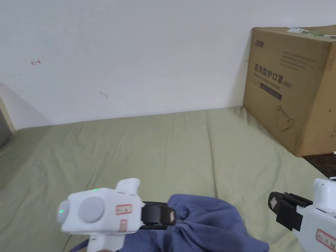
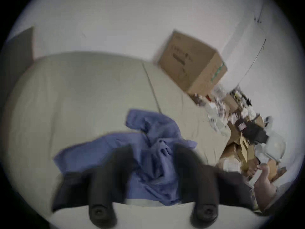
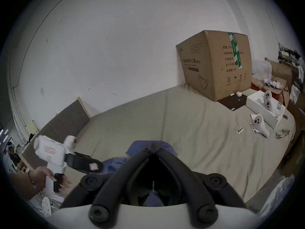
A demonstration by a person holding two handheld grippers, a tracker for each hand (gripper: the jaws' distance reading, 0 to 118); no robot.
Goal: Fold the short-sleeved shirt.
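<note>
A blue short-sleeved shirt (image 1: pixel 210 226) lies crumpled on the olive sheet (image 1: pixel 147 154) at the near edge. My left gripper (image 1: pixel 169 216) hovers at the shirt's left side. In the left gripper view its jaws stand wide apart, so the left gripper (image 2: pixel 153 151) is open just above the bunched shirt (image 2: pixel 99 153), gripping nothing. My right gripper (image 1: pixel 271 202) is in the air to the right of the shirt, apart from it. In the right gripper view the right gripper (image 3: pixel 153 145) has its jaw tips together and points over the shirt (image 3: pixel 135 147); farther left a hand holds the left gripper (image 3: pixel 97 166).
A big cardboard box (image 1: pixel 292 88) stands at the back right against the white wall. Beyond it on the right lie a white tray with a controller (image 3: pixel 264 110), another controller (image 3: pixel 260 126) and glasses (image 3: pixel 282 133). Wide open sheet stretches behind the shirt.
</note>
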